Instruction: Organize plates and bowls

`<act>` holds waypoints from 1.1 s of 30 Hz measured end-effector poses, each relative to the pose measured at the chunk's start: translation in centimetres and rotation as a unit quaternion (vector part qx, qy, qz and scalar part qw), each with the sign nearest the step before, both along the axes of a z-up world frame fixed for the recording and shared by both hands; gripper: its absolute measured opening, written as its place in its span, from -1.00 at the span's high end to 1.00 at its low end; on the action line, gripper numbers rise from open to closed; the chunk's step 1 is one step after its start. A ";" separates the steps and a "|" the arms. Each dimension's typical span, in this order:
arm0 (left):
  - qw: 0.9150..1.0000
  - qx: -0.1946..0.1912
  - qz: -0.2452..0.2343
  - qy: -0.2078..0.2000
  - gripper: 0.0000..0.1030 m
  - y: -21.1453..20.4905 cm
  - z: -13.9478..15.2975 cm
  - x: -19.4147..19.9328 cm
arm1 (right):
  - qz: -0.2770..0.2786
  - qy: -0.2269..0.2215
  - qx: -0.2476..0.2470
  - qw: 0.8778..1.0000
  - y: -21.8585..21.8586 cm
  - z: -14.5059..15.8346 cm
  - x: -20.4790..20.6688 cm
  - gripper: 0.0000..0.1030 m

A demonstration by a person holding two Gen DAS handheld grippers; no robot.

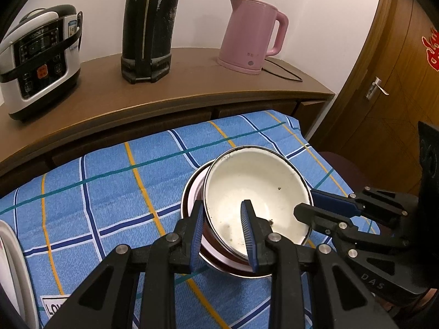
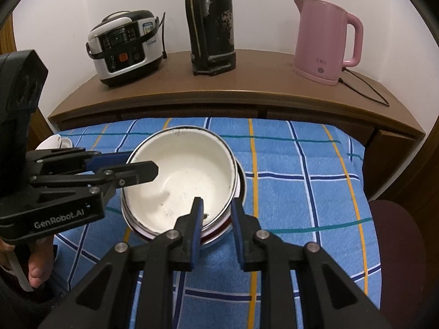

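Observation:
A white enamel bowl with a dark rim sits tilted in a stack of bowls and plates on the blue checked cloth. It also shows in the right wrist view. My left gripper straddles the bowl's left rim, one finger inside and one outside, with a gap at the wall. My right gripper straddles the opposite rim the same way; it shows in the left wrist view. The left gripper shows in the right wrist view.
A white dish lies at the cloth's left edge; it also shows in the right wrist view. Behind, a wooden counter holds a rice cooker, a black thermos and a pink kettle. A maroon chair stands right.

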State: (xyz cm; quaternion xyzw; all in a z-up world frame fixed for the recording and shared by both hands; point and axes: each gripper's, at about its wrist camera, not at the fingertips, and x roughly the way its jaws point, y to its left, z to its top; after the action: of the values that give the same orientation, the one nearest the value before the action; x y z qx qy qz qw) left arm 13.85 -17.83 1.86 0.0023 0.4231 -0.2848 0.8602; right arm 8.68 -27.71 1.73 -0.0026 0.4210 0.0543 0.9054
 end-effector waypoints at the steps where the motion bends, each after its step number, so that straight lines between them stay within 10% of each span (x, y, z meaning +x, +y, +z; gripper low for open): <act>1: 1.000 0.000 0.000 0.001 0.42 0.0 0.0 0.0 | 0.000 0.000 0.000 1.000 0.0 0.0 0.0 0.57; 33: 1.000 -0.006 -0.006 -0.009 0.42 -0.2 -0.4 0.1 | 0.001 0.002 0.004 1.000 -0.2 -0.3 0.0 0.57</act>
State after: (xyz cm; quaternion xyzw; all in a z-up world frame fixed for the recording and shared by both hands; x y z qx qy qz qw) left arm 13.95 -17.99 1.44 0.0025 0.4133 -0.2923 0.8624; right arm 8.73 -27.91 1.46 0.0006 0.4230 0.0569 0.9044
